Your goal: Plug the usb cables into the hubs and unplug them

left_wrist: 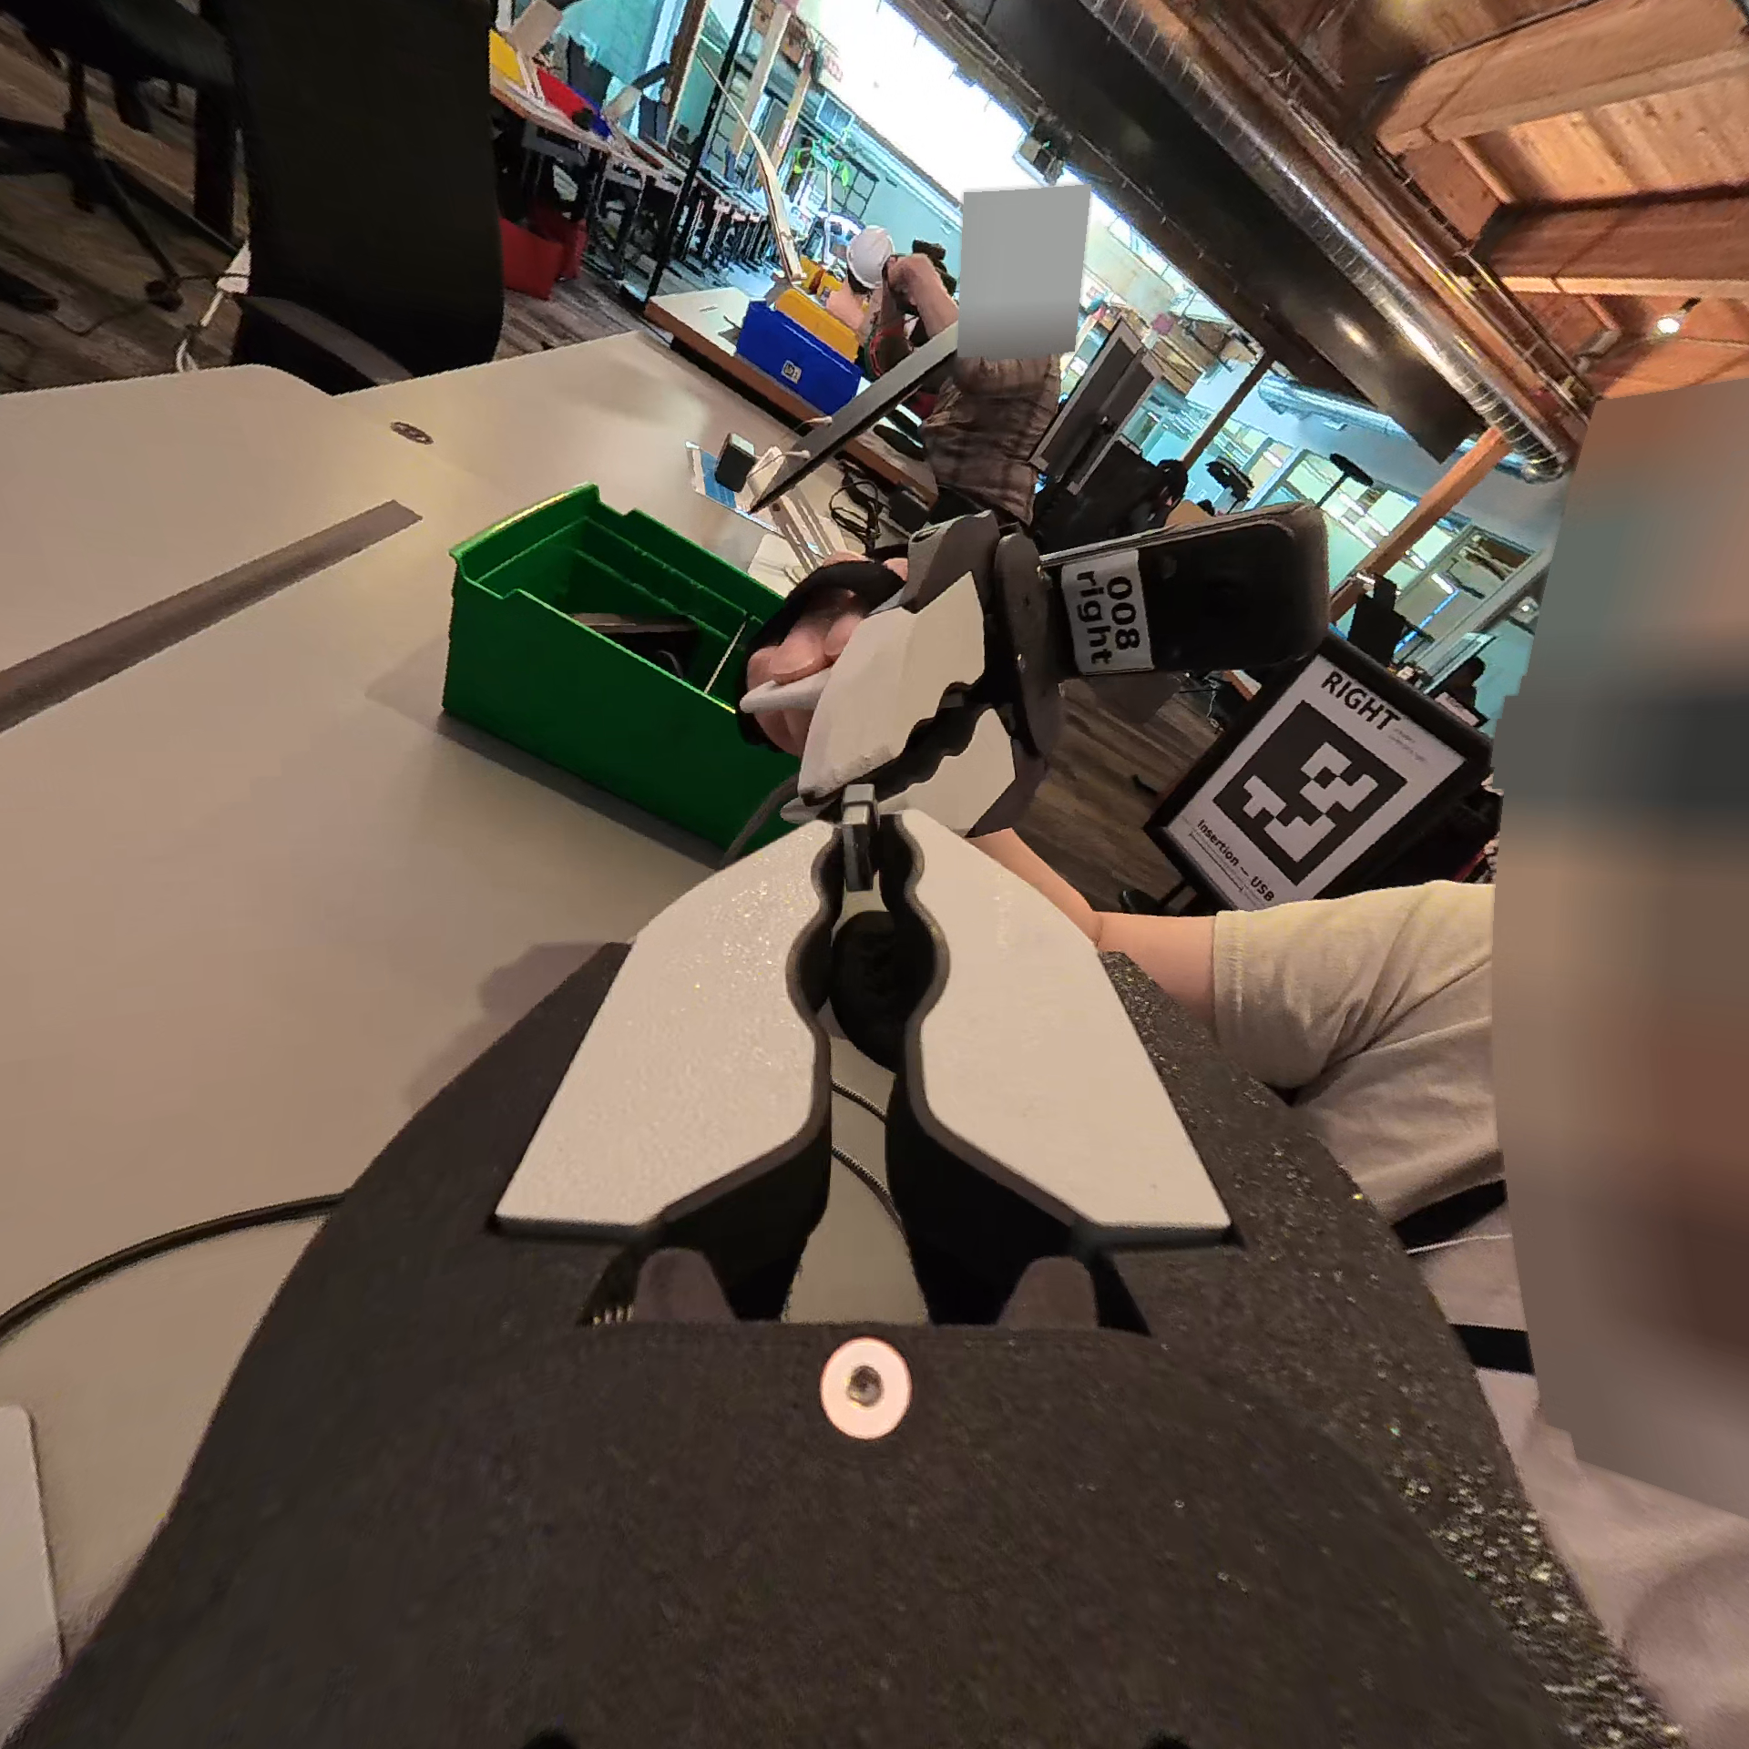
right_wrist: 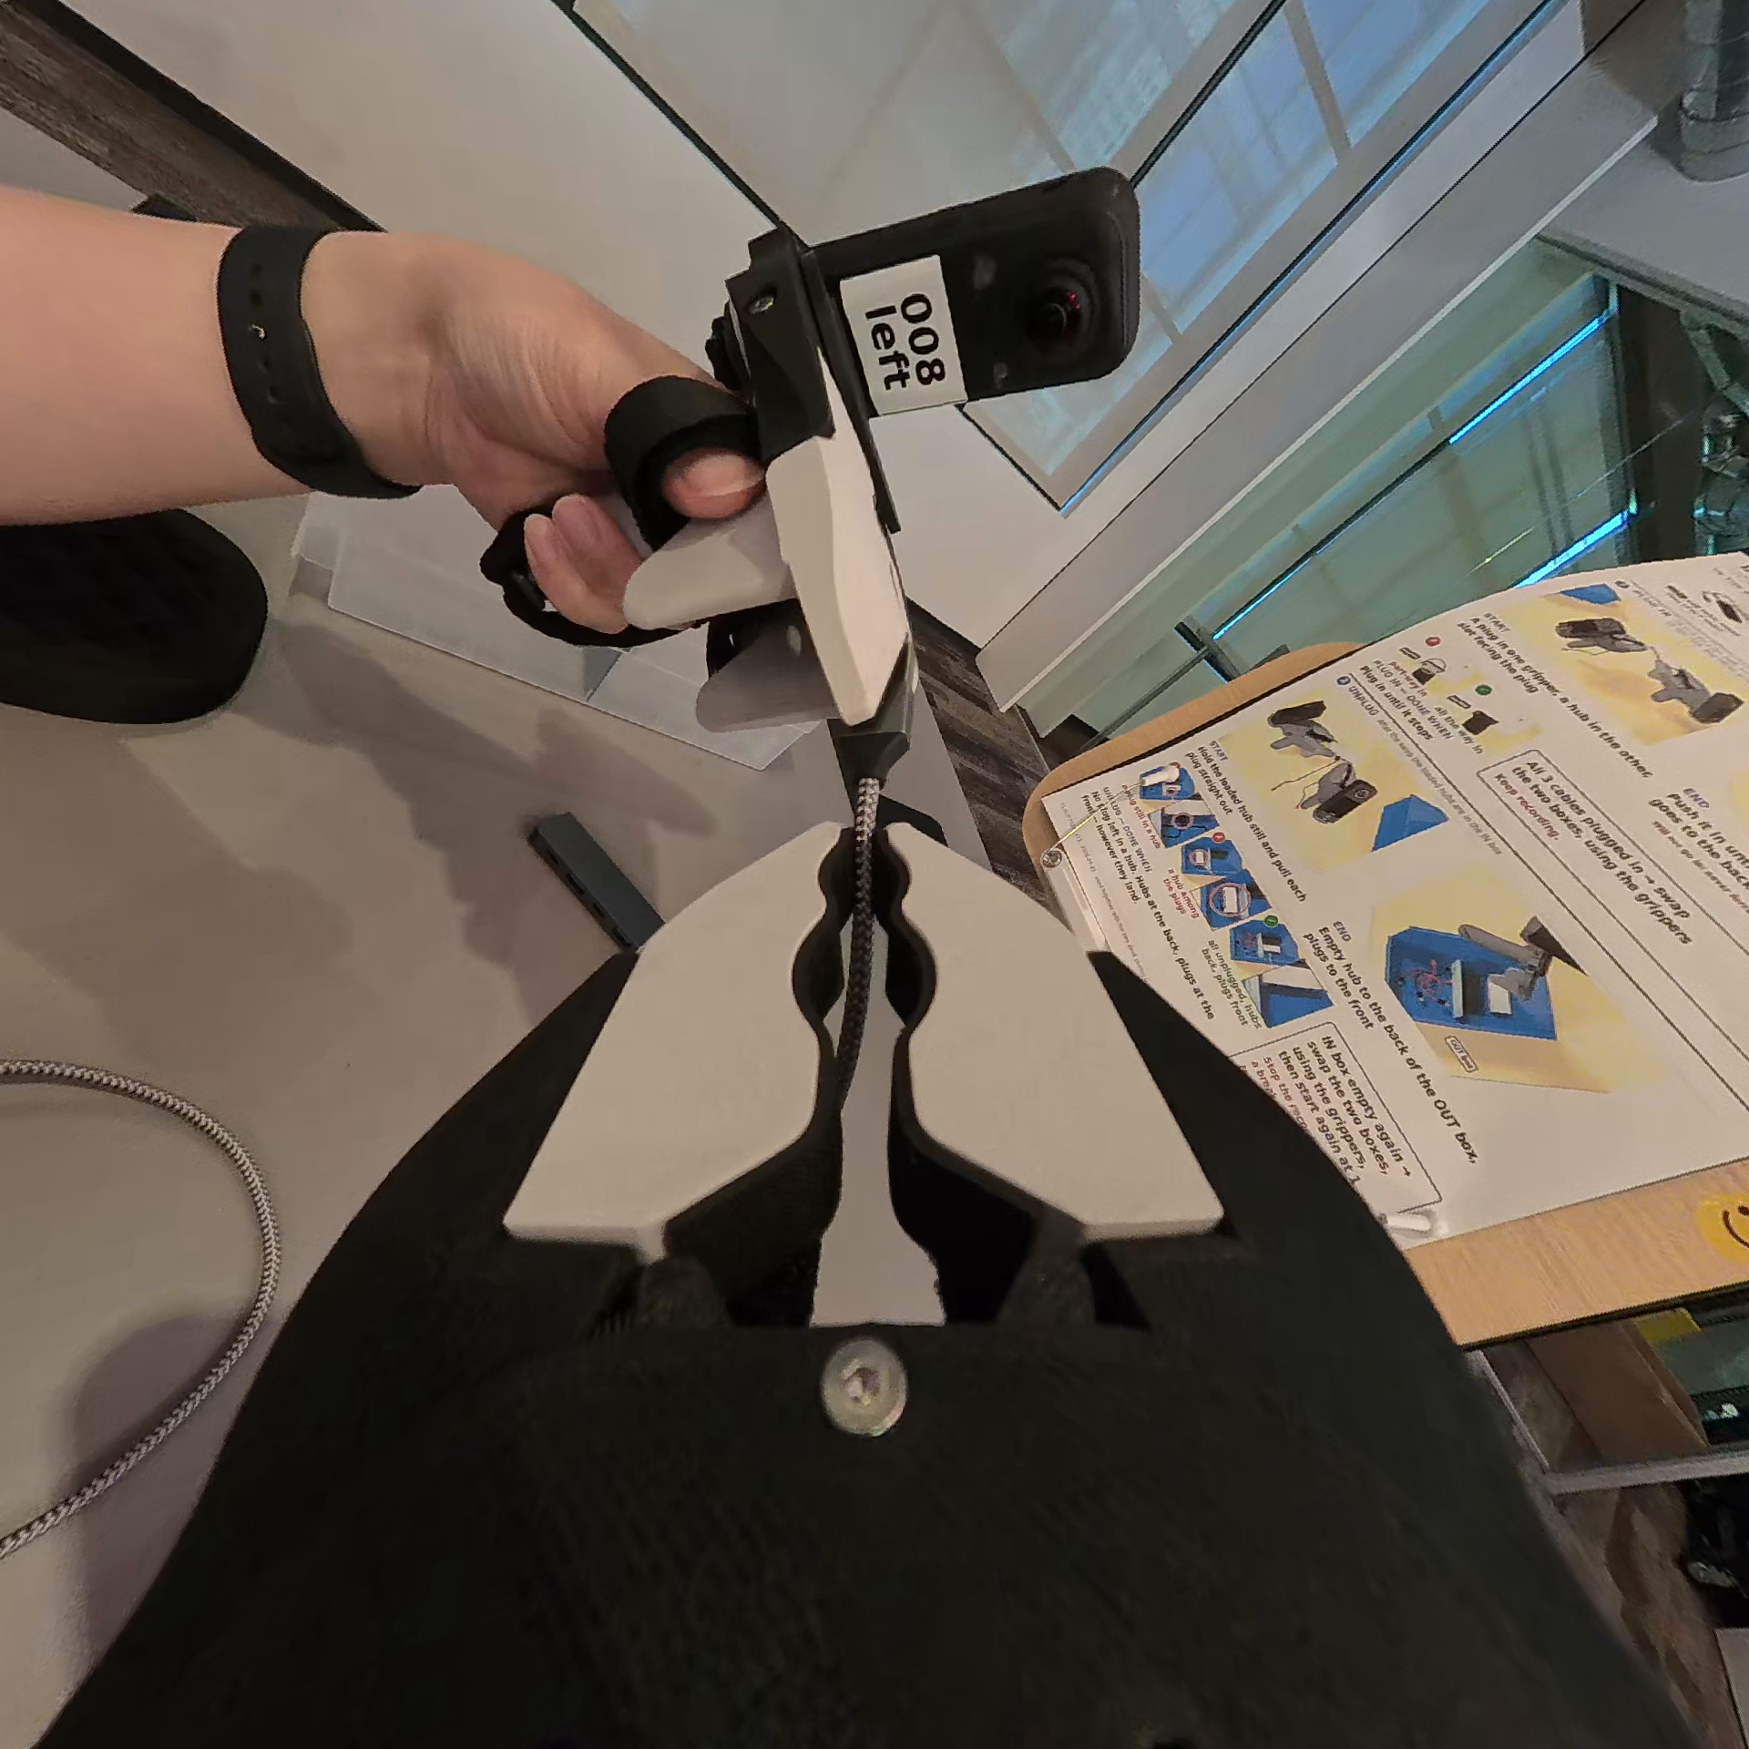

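My left gripper (left_wrist: 859, 833) is shut on a small dark plug body (left_wrist: 857, 852), held in the air above the table. In the right wrist view the same plug (right_wrist: 882, 748) sticks out of the left gripper (right_wrist: 875, 710), and a grey braided cable (right_wrist: 859, 909) runs from it. My right gripper (right_wrist: 863, 838) is shut on that braided cable just behind the plug. The two grippers meet tip to tip; the right gripper (left_wrist: 838, 790) shows opposite in the left wrist view. A slim dark grey hub (right_wrist: 591, 880) lies on the table (right_wrist: 284, 946) below.
A green bin (left_wrist: 606, 653) with parts stands on the table behind the grippers. A loop of braided cable (right_wrist: 241, 1221) and a black cable (left_wrist: 142, 1249) lie on the table. An instruction sheet (right_wrist: 1420, 899) on a wooden board is at the right. A person's torso is close at right.
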Demonstrator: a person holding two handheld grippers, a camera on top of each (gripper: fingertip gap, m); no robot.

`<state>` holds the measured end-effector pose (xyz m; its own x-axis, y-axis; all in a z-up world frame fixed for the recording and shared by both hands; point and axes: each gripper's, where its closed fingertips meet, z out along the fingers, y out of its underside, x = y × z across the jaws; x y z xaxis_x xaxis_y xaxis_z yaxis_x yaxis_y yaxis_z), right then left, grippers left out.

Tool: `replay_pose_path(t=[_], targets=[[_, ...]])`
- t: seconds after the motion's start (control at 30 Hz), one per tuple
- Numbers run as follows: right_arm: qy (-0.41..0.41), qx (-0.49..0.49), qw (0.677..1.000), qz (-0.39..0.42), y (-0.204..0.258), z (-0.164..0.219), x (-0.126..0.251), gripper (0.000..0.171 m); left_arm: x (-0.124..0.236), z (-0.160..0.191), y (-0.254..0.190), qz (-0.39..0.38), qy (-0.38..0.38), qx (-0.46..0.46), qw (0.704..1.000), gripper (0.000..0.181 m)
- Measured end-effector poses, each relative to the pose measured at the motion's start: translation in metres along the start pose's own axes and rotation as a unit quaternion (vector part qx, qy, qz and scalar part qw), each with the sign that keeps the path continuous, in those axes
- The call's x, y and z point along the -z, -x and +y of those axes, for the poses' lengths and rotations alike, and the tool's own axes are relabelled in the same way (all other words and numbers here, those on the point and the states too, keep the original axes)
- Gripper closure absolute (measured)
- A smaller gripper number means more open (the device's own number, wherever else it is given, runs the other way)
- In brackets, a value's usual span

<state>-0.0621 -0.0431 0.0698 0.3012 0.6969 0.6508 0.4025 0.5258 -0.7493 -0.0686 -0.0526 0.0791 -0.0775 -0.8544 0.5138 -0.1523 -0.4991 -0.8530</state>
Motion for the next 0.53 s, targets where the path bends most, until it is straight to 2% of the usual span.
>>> replay_pose_path(t=[0.1, 0.17, 0.2, 0.3, 0.43, 0.5, 0.53], targets=[[-0.003, -0.003, 1.0, -0.017, 0.005, 0.0, 0.001, 0.167, 0.0, 0.003, -0.002, -0.001, 0.016, -0.007, 1.0, 0.175], [0.001, 0.003, 0.999, -0.046, 0.013, -0.006, 0.005, 0.152, 0.002, 0.006, -0.001, -0.009, 0.028, -0.009, 1.0, 0.175], [-0.004, 0.007, 0.999, -0.05, 0.015, -0.014, 0.008, 0.144, 0.003, 0.005, -0.001, -0.012, 0.028, -0.008, 1.0, 0.175], [-0.049, 0.022, 0.998, -0.045, 0.015, -0.053, 0.028, 0.139, 0.008, 0.003, -0.008, 0.006, 0.025, 0.007, 1.0, 0.175], [-0.187, 0.001, 0.98, 0.063, -0.022, -0.101, 0.07, 0.132, 0.006, 0.008, -0.032, 0.062, 0.045, 0.018, 0.997, 0.175], [-0.231, -0.017, 0.965, 0.122, -0.044, -0.094, 0.085, 0.135, 0.002, 0.01, -0.051, 0.097, 0.054, 0.014, 0.994, 0.175], [-0.221, -0.018, 0.964, 0.145, -0.053, -0.08, 0.084, 0.137, -0.001, 0.01, -0.062, 0.119, 0.057, 0.012, 0.991, 0.175]])
